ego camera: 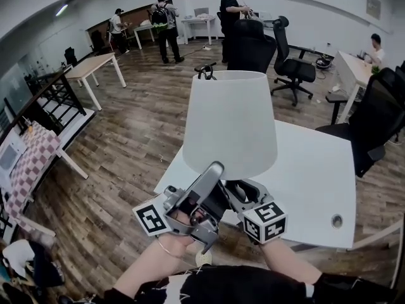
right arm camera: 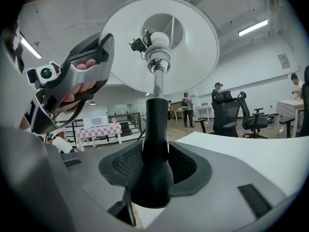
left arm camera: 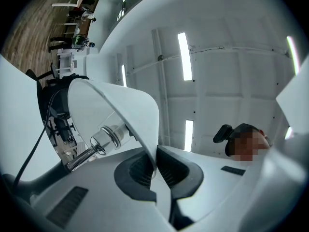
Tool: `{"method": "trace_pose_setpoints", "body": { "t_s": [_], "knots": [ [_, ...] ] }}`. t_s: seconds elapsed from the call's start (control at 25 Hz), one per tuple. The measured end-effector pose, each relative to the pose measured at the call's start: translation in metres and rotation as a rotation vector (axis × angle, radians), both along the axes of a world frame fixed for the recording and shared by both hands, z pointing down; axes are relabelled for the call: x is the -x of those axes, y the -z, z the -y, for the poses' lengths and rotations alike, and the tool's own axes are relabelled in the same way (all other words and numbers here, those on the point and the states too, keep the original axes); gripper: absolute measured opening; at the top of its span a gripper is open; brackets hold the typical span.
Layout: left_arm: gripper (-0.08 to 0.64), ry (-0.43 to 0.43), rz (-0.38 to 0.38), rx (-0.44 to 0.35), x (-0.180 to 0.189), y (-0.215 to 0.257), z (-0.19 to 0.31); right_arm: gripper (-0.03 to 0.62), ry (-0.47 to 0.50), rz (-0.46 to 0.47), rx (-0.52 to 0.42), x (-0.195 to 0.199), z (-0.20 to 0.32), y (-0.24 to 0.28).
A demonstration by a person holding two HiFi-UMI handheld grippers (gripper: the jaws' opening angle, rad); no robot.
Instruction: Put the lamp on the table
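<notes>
A white-shaded lamp (ego camera: 229,125) is held at the centre of the head view, over the near left corner of a white desk (ego camera: 316,182); its foot is hidden behind the hands, so contact with the desk cannot be told. The left tool (left arm camera: 155,164) is shut on the lower rim of the shade (left arm camera: 120,105), the thin white edge pinched between its dark pads. The right tool (right arm camera: 155,170) is clamped on the lamp's black stem (right arm camera: 155,129), which flares out between the jaws and rises to a chrome neck under the open shade. Both marker cubes sit side by side at the lower middle of the head view. Black office chairs (ego camera: 253,43) stand beyond the desk at upper centre. Several people (ego camera: 166,27) stand at the top of the frame on the wooden floor (ego camera: 133,138).
</notes>
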State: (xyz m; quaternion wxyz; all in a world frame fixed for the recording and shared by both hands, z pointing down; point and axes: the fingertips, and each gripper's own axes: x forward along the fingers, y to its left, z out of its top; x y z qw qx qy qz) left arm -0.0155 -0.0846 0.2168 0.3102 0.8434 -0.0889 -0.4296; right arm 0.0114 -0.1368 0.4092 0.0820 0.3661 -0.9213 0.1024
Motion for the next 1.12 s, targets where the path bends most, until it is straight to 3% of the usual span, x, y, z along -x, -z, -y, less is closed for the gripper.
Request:
{"method": "trace_pose_setpoints", "body": {
  "t_s": [0.6,1.12],
  "knots": [
    [0.012,-0.147,0.01,-0.017,0.067,0.011,0.1,0.181,-0.136,0.01,-0.022,0.061,0.101,0.012],
    [0.012,-0.213,0.003,-0.017,0.102,-0.003,0.14,0.181,-0.182,-0.027,-0.031,0.092,0.138,-0.001]
  ]
}}
